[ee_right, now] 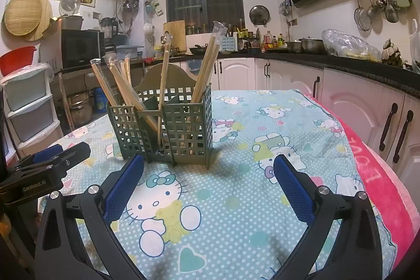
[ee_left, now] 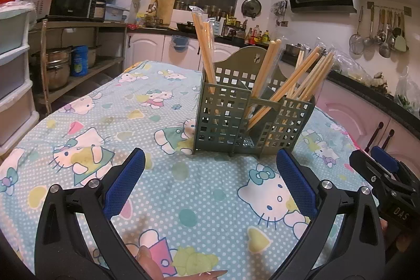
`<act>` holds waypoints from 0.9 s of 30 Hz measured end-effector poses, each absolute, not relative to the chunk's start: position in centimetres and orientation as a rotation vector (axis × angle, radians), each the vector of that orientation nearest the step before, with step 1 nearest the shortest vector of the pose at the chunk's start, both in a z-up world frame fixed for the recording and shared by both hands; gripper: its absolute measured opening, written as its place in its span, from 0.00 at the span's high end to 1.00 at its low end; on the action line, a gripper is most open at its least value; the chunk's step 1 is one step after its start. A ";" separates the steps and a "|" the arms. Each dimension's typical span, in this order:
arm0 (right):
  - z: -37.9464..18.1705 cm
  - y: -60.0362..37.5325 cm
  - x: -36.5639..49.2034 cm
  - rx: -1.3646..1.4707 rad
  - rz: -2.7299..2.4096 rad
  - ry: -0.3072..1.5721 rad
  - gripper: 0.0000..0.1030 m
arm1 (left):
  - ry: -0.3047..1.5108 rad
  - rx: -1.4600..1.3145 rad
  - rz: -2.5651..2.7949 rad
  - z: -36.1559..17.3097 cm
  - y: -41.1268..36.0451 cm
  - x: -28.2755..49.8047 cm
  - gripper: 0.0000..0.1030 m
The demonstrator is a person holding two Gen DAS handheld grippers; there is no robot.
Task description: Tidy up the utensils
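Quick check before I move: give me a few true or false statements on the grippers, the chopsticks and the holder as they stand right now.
1. The left gripper is open and holds nothing. True.
2. The right gripper is shut on a pair of chopsticks. False: it is open and empty.
3. The chopsticks stand in the green utensil holder. True.
4. The holder lies tipped on its side. False: it stands upright on the patterned tablecloth.
5. Loose chopsticks lie on the cloth between the grippers. False: none show there.
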State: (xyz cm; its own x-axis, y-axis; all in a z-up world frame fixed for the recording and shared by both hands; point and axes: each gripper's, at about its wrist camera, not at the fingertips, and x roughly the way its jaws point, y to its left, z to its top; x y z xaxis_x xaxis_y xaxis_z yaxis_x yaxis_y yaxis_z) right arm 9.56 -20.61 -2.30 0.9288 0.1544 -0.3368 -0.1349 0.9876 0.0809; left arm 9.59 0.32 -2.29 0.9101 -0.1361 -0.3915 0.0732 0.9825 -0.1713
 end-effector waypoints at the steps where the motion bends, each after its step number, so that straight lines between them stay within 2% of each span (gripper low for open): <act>1: -2.3 -20.6 9.6 0.056 0.147 0.349 0.06 | 0.414 -0.154 -0.106 -2.3 0.3 9.6 0.11; 27: -2.7 -20.6 9.8 0.058 0.145 0.359 0.06 | 0.414 -0.155 -0.095 -2.3 0.3 9.5 0.11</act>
